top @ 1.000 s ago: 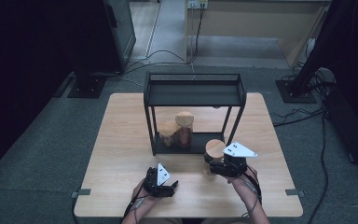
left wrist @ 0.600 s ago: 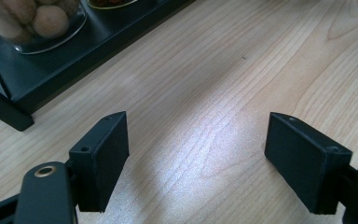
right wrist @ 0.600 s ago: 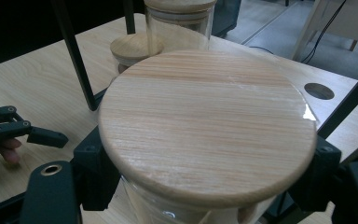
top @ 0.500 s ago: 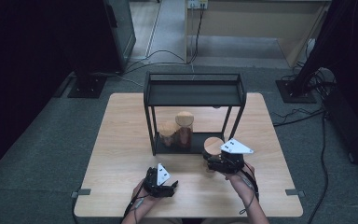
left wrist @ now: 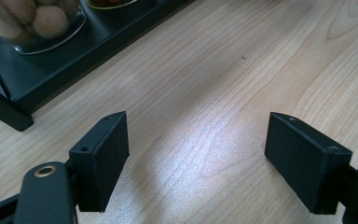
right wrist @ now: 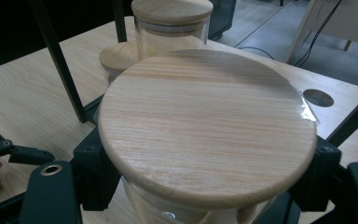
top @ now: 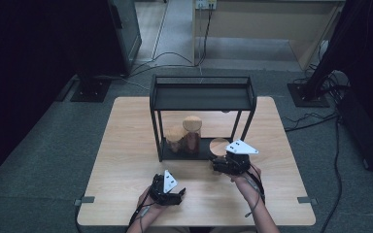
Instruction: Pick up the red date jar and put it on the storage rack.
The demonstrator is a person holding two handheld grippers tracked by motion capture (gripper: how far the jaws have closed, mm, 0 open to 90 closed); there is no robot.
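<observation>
A glass jar with a round wooden lid sits between the jaws of my right gripper, which is shut on its glass body. In the high view this jar is at the front right of the black rack's lower shelf, with my right gripper just behind it. A tall lidded jar and a shorter one stand on that shelf. My left gripper rests low near the table's front edge; its jaws stand wide open over bare wood.
The rack's thin black posts frame the shelf opening. A jar of round pale balls stands on the shelf base. The wooden table has a round hole. Cables lie on the floor.
My right gripper has carried the lidded jar a little forward and left, up to the rack's lower shelf. The left gripper has stayed put.
</observation>
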